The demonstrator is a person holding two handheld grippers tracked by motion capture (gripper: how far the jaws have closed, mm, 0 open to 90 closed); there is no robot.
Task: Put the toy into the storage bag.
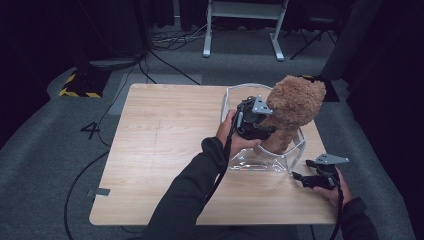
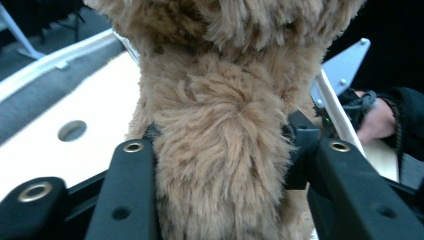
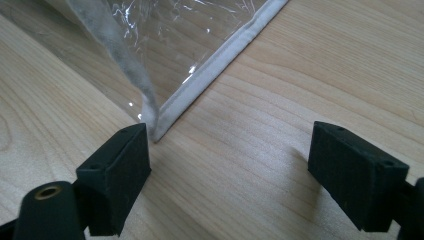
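- Teddy bear [image 1: 292,112], brown and plush, stands upright inside a clear plastic bag [image 1: 235,97] at the far right part of the counter; its head rises above the bag's white-edged rim and its lower body sits within the bag's walls.
- Counter [image 1: 165,150] is a pale wooden top, bare on its whole left half; the bag and both hand-held grippers are gathered on its right side.
- Clear plastic bag stands open, its rim held wide around the bear; in the right gripper view a near bottom corner of it [image 3: 155,127], with white piping along the seams, rests on the wood.
- Left hand-held gripper [image 1: 260,125] reaches into the bag from the near left side and is clamped on the teddy bear; in the left gripper view the fur [image 2: 220,150] bulges between the two black jaws, which press in on the bear's body from either side.
- Right hand-held gripper [image 1: 305,179] sits low over the counter just beside the bag's near right corner, held by the person's right hand [image 1: 337,192]. Its jaws stand wide apart with nothing but bare wood between them; one jaw lies just beside the bag's corner seam, and I cannot tell whether it touches.
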